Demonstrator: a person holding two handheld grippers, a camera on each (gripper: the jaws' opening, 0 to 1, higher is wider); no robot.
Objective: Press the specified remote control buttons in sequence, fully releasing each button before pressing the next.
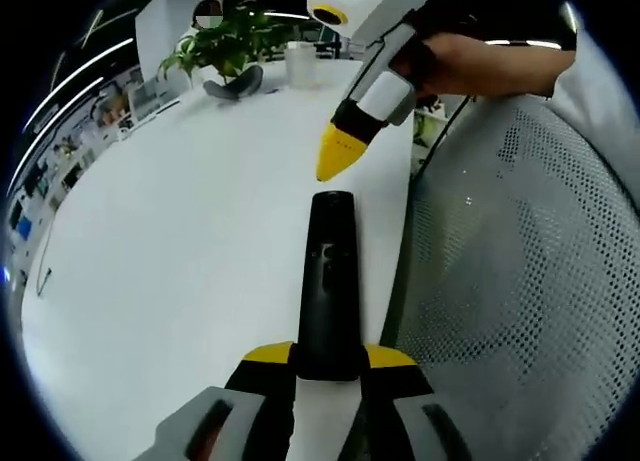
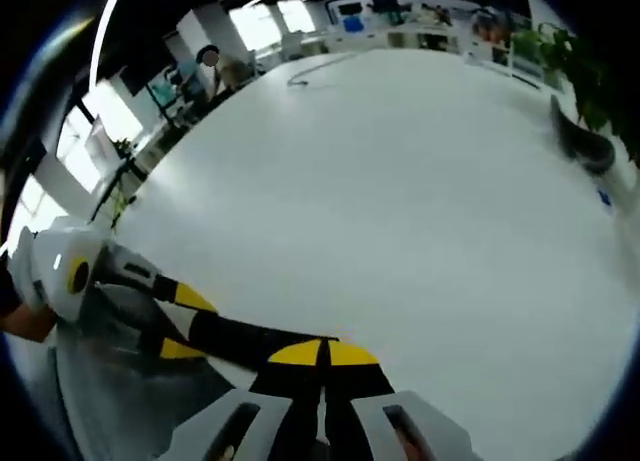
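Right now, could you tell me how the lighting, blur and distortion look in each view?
Left gripper view: the white table is evenly lit with mild glare; the remote is sharp, and the fisheye bends the table edge. Right gripper view: the ceiling lights curve into arcs, the plant is smeared at the rim, and the right gripper is sharp.

Remote control on table, plant beyond.
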